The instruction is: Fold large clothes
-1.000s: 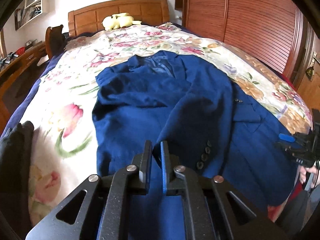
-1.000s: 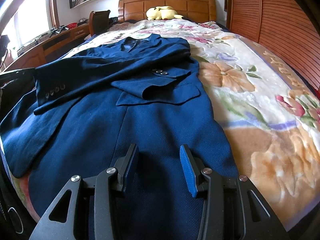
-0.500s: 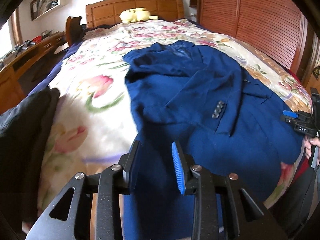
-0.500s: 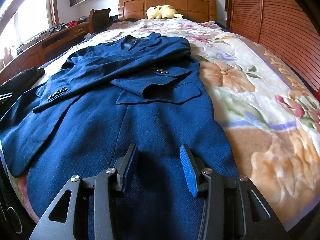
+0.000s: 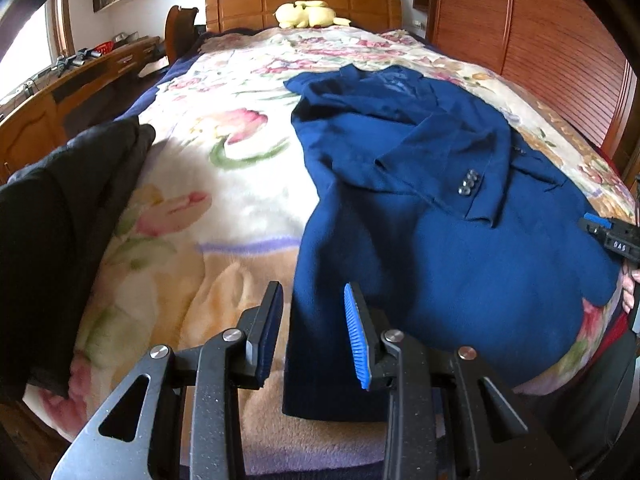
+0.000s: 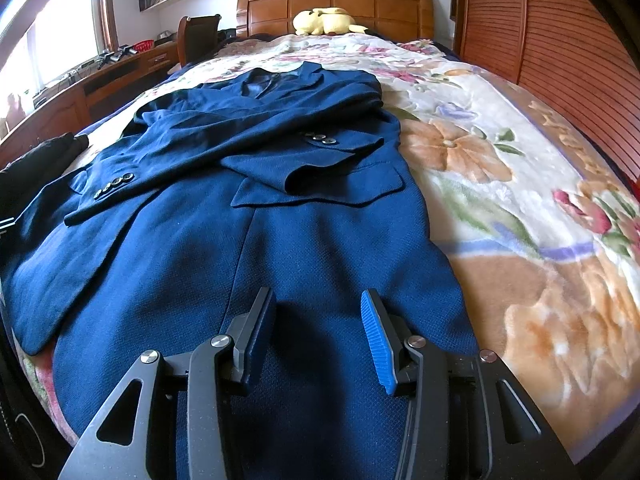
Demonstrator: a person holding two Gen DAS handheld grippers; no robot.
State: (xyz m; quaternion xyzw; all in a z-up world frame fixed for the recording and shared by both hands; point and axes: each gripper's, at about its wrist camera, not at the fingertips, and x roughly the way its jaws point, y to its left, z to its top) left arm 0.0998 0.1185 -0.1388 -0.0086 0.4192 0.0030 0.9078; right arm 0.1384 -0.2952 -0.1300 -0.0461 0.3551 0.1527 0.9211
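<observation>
Two grippers hover with jaws apart and empty, left gripper (image 5: 314,338) at the hem edge and right gripper (image 6: 318,338) over a blue jacket (image 6: 280,240) spread on the bed (image 6: 520,200), sleeves folded across its front.

The jacket (image 6: 280,240) under my right gripper (image 6: 320,328) is deep navy blue with a fine woven texture and dark grey buttons (image 6: 114,186) on its cuffs. It lies on a cream blanket (image 5: 240,184) patterned with pink, peach and orange flowers, green leaves and a lilac band. My 2 grippers are black with 1 bright blue ribbed pad (image 5: 354,336) each; far off sit a yellow plush toy (image 6: 326,20) and an orange-brown wooden headboard (image 6: 360,4).
</observation>
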